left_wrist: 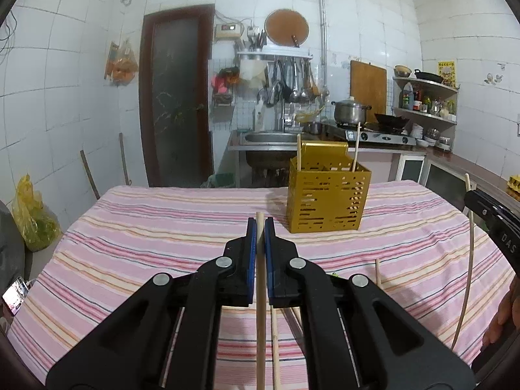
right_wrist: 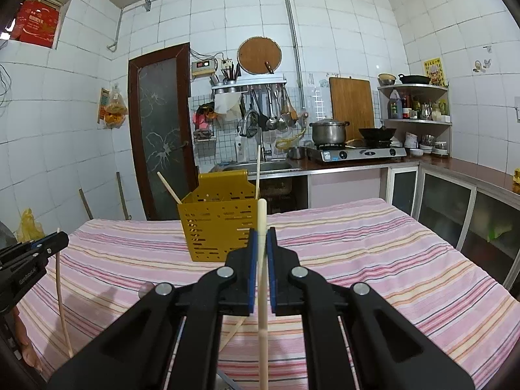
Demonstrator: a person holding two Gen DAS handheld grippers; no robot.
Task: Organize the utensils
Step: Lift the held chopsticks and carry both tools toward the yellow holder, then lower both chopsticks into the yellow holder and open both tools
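A yellow perforated utensil holder [left_wrist: 328, 195] stands on the striped tablecloth, with two chopsticks [left_wrist: 357, 146] leaning in it; it also shows in the right wrist view [right_wrist: 217, 227]. My left gripper [left_wrist: 260, 227] is shut on a wooden chopstick [left_wrist: 260, 308], held upright above the cloth, short of the holder. My right gripper [right_wrist: 262, 237] is shut on a pale chopstick [right_wrist: 262, 292], held near the holder's right side. Each gripper shows at the edge of the other's view, the right one [left_wrist: 487, 214] and the left one [right_wrist: 35, 250]. More chopsticks [left_wrist: 378, 273] lie on the cloth.
The table has a pink striped cloth [left_wrist: 162, 243]. Behind it are a sink [left_wrist: 269, 139], a gas stove with a pot [right_wrist: 328, 131] and wok, hanging ladles, a door [right_wrist: 159, 130], and cabinets [right_wrist: 455, 208] at the right. A yellow bag [left_wrist: 32, 217] sits on the floor at left.
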